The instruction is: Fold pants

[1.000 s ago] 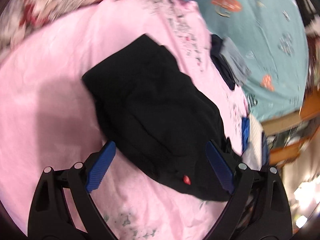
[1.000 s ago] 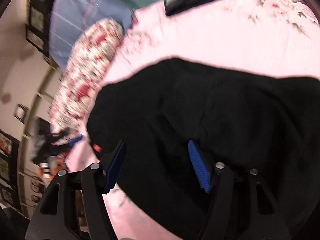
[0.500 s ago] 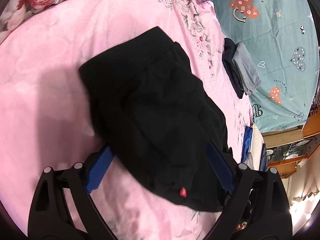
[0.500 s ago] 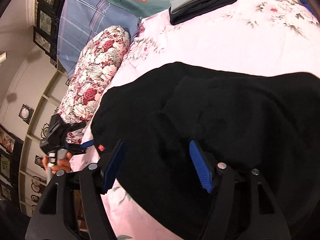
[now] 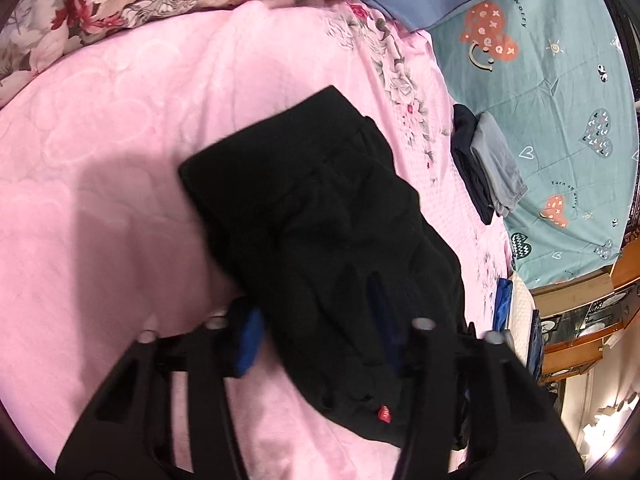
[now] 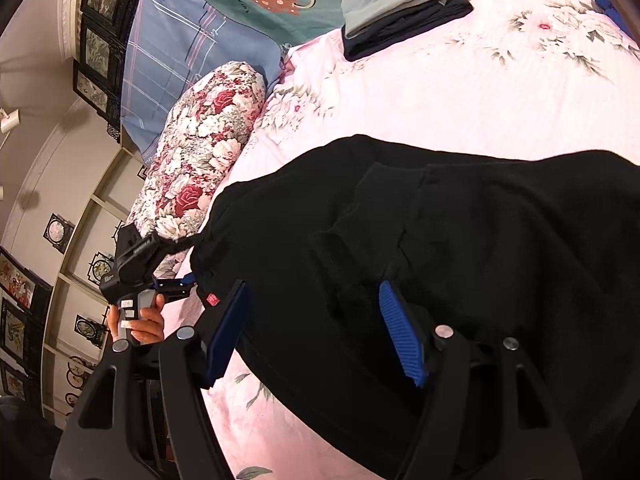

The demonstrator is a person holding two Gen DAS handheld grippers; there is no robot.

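Black pants [image 5: 320, 208] lie crumpled on the pink bedspread [image 5: 120, 160], with a small red tag [image 5: 383, 414] at the near hem. My left gripper [image 5: 316, 328] is closing its jaws, and the pants' near edge is bunched between the blue pads [image 5: 250, 338]. In the right wrist view the pants [image 6: 480, 240] fill the middle. There my right gripper [image 6: 316, 320] stands open low over them, black cloth lying between its fingers [image 6: 400, 336]. A hand holds the left gripper [image 6: 188, 282] at the pants' left edge beside the red tag [image 6: 213, 300].
A floral pillow [image 6: 200, 160] lies at the bed's left side. Folded grey and dark clothes [image 5: 486, 168] sit near the teal heart-print sheet [image 5: 560, 100]. A blue checked pillow [image 6: 180, 52] leans behind. Wooden furniture [image 5: 580, 304] and framed pictures [image 6: 96, 4] border the bed.
The left jaws have come together from wide open onto the pants' near edge, bunching the cloth. The right gripper holds its place and width.
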